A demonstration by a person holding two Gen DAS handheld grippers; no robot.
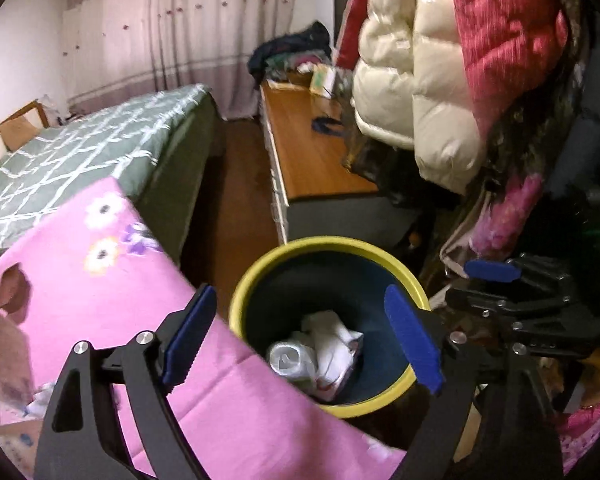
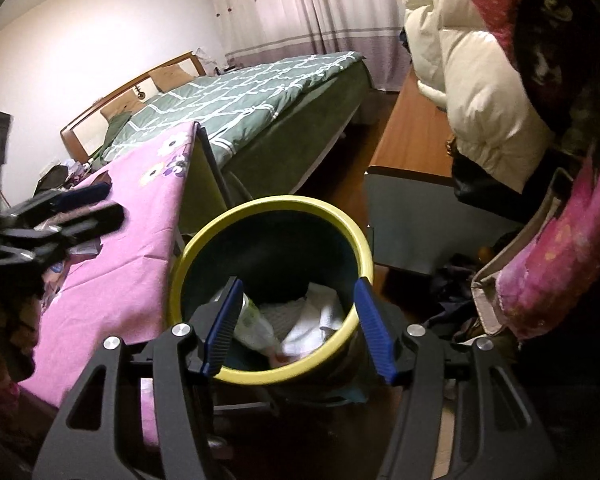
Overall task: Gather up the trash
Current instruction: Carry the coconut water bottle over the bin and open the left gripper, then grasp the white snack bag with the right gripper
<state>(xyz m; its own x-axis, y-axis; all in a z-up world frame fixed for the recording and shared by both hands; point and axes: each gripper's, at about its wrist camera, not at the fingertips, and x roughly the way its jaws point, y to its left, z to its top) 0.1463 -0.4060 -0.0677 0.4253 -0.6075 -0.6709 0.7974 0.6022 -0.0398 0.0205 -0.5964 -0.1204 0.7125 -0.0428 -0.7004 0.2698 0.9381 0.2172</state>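
Observation:
A round bin with a yellow rim (image 1: 260, 268) and dark inside stands on the floor beside a table with a pink flowered cloth (image 1: 100, 272). Crumpled white trash (image 1: 320, 348) lies in it. My left gripper (image 1: 304, 340) is open and empty above the bin's mouth. In the right wrist view the same bin (image 2: 204, 240) holds white paper (image 2: 316, 320) and a pale wrapper (image 2: 256, 324). My right gripper (image 2: 296, 328) is open and empty over it. The right gripper also shows at the right of the left wrist view (image 1: 496, 280), and the left gripper at the left of the right wrist view (image 2: 60, 216).
Small packets and scraps (image 1: 4, 352) lie on the pink cloth. A bed with a green checked cover (image 1: 100, 140) stands behind. A wooden dresser (image 1: 312, 152) with clutter is at the back. Hanging white and red jackets (image 1: 440, 60) crowd the right side.

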